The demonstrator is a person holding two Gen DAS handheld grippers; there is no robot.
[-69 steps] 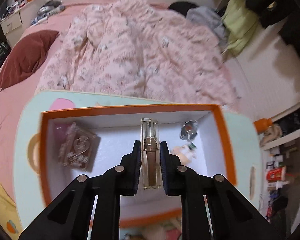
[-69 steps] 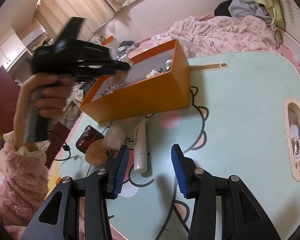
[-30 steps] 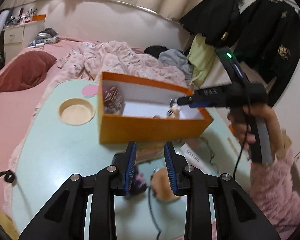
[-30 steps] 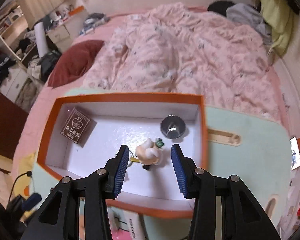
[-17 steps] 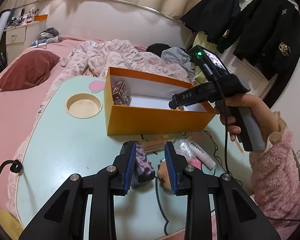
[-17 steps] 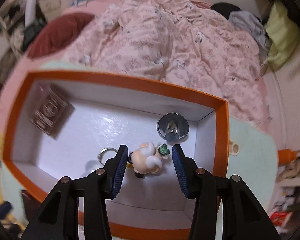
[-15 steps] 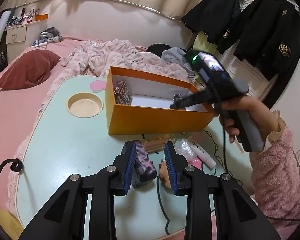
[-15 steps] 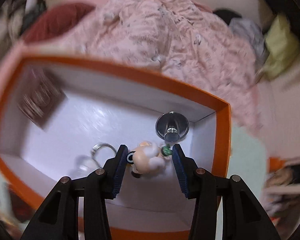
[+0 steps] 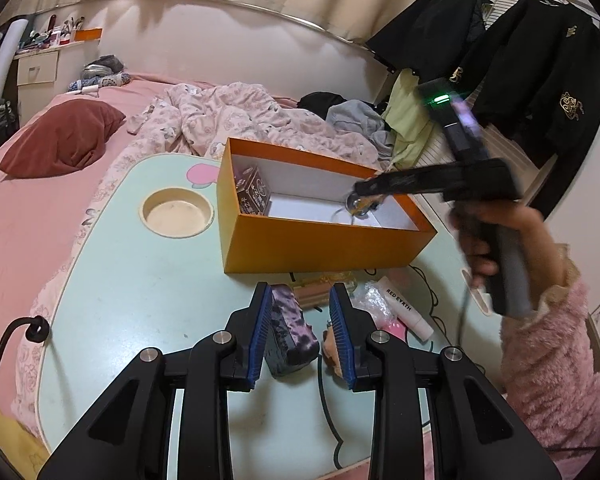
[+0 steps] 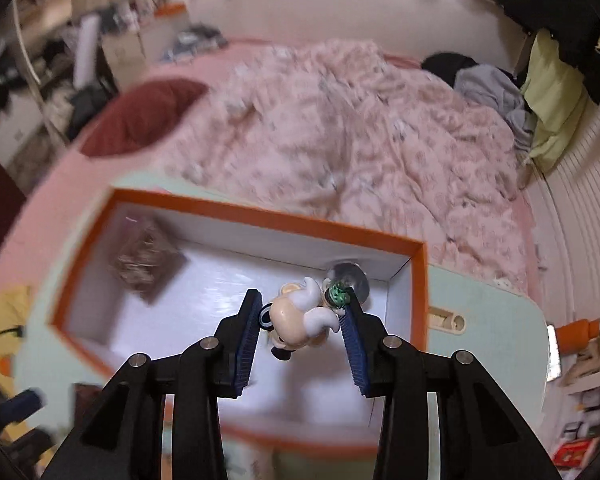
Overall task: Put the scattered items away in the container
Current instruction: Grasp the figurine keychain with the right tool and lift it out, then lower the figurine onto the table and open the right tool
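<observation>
An orange box (image 9: 320, 240) with a white inside stands on the mint table (image 9: 140, 280). My right gripper (image 10: 300, 300) hovers over its right end, jaws closing. Both pads touch a small cream figure keychain (image 10: 296, 320), which hangs clear of the box floor. In the left wrist view the right gripper (image 9: 362, 196) shows above the box, a ring dangling under it. My left gripper (image 9: 300, 292) is open low over the table in front of the box. A dark purple marbled block (image 9: 292, 332) lies between its fingers, against the left pad.
Inside the box lie a card pack (image 10: 144, 264) and a silver round piece (image 10: 350, 274). In front of it are a white tube (image 9: 404, 308), a tan puff (image 9: 330, 344) and a black cable (image 9: 324, 392). A round recess (image 9: 176, 212) lies left; a bed lies behind.
The right jaws have narrowed onto the figure, which has come up off the box floor as the gripper rose. The left gripper has hardly moved.
</observation>
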